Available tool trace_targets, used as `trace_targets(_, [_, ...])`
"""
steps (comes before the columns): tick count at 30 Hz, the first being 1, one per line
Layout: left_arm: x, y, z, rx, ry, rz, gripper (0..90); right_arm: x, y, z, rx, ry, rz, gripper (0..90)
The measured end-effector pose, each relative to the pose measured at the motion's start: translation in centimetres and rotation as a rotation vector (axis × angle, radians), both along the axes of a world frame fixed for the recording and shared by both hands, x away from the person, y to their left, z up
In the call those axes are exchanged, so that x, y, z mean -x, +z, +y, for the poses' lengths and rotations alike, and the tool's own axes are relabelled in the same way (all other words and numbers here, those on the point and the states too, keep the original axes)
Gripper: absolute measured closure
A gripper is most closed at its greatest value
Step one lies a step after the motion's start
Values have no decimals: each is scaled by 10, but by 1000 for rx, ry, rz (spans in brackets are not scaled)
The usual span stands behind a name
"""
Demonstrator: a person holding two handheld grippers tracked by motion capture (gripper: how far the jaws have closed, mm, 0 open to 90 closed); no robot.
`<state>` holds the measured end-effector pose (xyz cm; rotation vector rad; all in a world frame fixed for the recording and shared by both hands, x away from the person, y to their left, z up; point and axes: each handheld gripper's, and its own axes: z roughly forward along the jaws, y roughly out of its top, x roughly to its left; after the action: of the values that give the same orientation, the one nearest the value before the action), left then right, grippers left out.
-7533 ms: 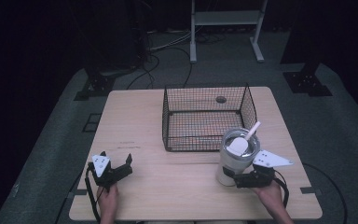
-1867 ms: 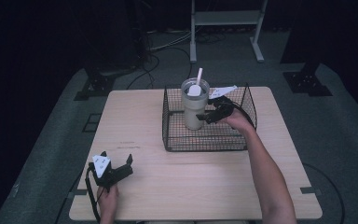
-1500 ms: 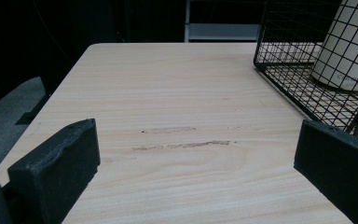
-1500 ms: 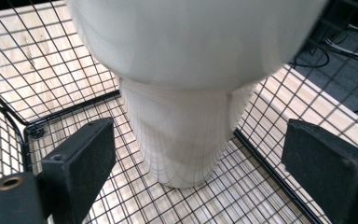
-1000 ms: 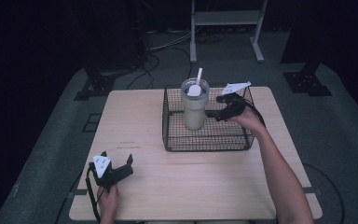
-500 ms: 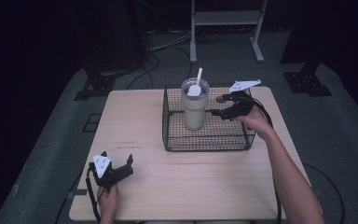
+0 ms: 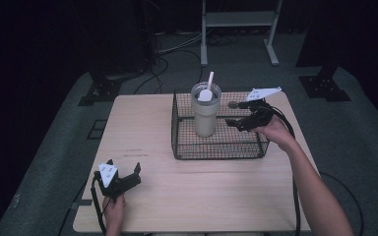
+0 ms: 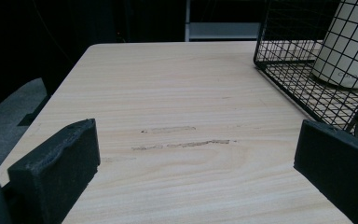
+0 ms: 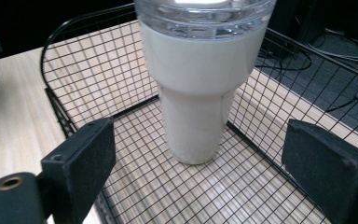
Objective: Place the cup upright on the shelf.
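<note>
Cream-coloured plastic tumbler with a clear lid and a white straw stands upright inside the black wire basket, toward its left back part. My right gripper hangs just right of it, jaws wide apart, holding nothing. The cup is straight ahead of those jaws. My left gripper, also apart, rests far off.

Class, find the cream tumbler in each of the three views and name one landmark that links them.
High view: tumbler stands upright in the wire basket, upper centre.
Left gripper view: tumbler at the top right corner, behind the mesh.
Right gripper view: tumbler top centre, ahead of the open jaws.
Shared landmark: the wire basket.
</note>
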<state>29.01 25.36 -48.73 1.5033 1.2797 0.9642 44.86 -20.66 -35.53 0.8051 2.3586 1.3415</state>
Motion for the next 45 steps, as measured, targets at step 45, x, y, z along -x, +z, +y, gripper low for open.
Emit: trace_targets(45, [0,0,-1,-7,3,0,0,78,-14,-34,-12,66,1,91])
